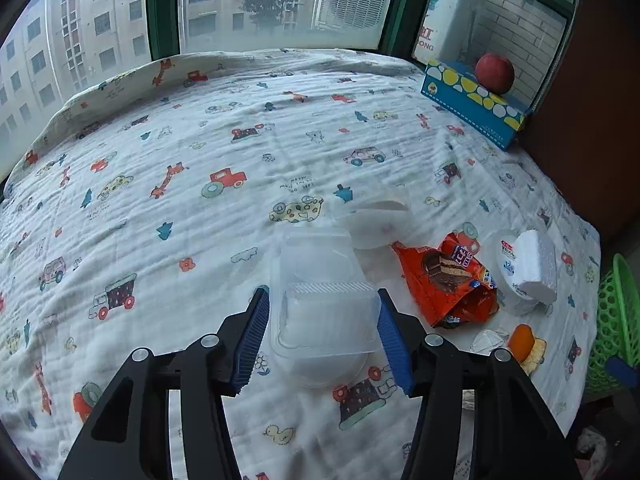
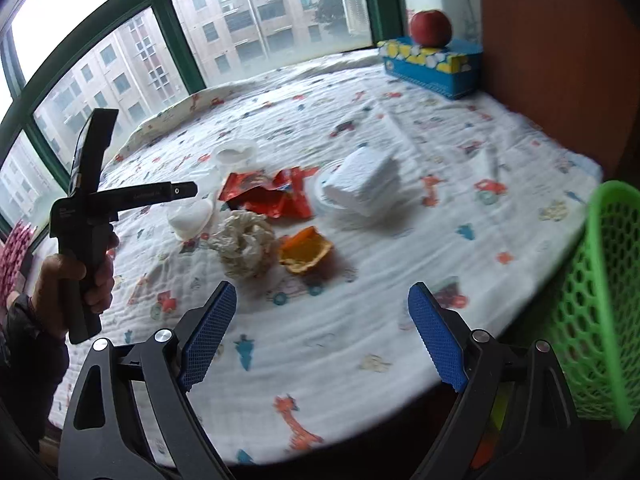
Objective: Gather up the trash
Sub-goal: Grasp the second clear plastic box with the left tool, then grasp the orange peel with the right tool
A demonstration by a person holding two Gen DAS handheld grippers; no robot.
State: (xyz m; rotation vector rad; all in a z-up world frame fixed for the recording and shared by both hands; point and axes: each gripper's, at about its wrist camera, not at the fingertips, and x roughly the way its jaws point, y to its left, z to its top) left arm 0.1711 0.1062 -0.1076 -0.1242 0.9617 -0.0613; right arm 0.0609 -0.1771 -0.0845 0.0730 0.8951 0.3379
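On the table covered by a white cloth printed with cartoon cars and giraffes [image 1: 168, 128], a clear plastic clamshell tray [image 1: 324, 308] is seen between the blue ribbed pads of the left gripper [image 1: 325, 320], and both pads appear to be pressed against its side walls, so the tray is gripped. To its right an orange snack wrapper [image 1: 448, 280], a white plastic cup [image 1: 508, 256] topped by a white foam block [image 1: 536, 268], and a piece of orange peel [image 1: 522, 342] are scattered. A crumpled off-white paper wad [image 2: 244, 244] is seen near the peel in the right wrist view. The right gripper [image 2: 322, 332] is held wide apart above bare cloth, with nothing between its pads. A green perforated plastic basket [image 2: 600, 296] stands beside the table's right edge. A red apple [image 1: 495, 73] rests on a blue tissue box [image 1: 468, 104] by the window.
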